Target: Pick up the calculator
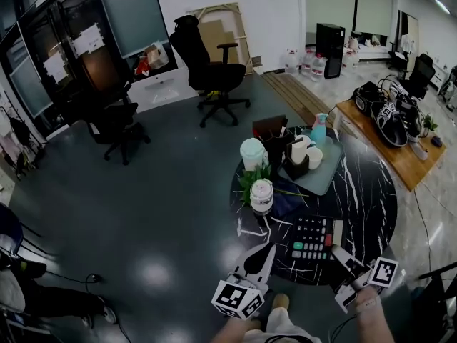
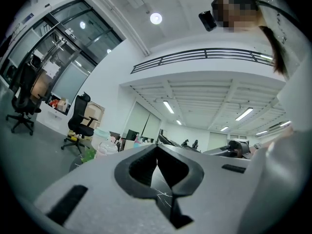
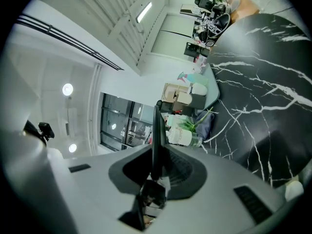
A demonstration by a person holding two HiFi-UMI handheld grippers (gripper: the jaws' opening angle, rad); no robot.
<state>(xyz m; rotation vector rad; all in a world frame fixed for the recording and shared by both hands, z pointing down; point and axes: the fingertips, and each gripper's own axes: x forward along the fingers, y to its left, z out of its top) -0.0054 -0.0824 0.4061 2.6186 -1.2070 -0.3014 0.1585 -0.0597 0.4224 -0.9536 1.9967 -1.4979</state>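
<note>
Supporting surface: round worktop (image 1: 364, 191), black with thin white marble-like veins, smooth and glossy, filling the lower right of the head view.
Floor (image 1: 171, 191): dark grey and polished, with pale light reflections, across the left and centre.
Room: open office with dark-framed glazed partitions at upper left.
Swivel chairs: black, one at upper centre (image 1: 211, 66), one at upper left (image 1: 114, 123).
Wooden desk (image 1: 403, 159): at the right edge, loaded with dark gear.
Calculator (image 1: 313, 238): flat dark rectangle with rows of pale keys plus a green and a red one, at the worktop's near edge, lower centre-right of the head view.
Right gripper (image 1: 335, 251): reaching in from the lower right to the calculator's near right corner. Jaws clamped on a thin dark slab seen edge-on (image 3: 155, 126) in the right gripper view, taken to be the calculator's edge.
Left gripper (image 1: 268, 251): pale grey body coming in from the lower centre, just left of the calculator over the worktop's near rim. Jaws pressed together at the tips in the left gripper view (image 2: 157, 147).
Tray (image 1: 327, 177): pale grey-green with rounded corners, on the upper part of the worktop, carrying white cups (image 1: 313, 156).
Jar (image 1: 261, 195): squat white cylinder with a lid, touching a green leafy plant (image 1: 250, 179), left part of the worktop above the calculator.
Spray bottle (image 1: 319, 128): translucent teal, at the tray's upper end.
</note>
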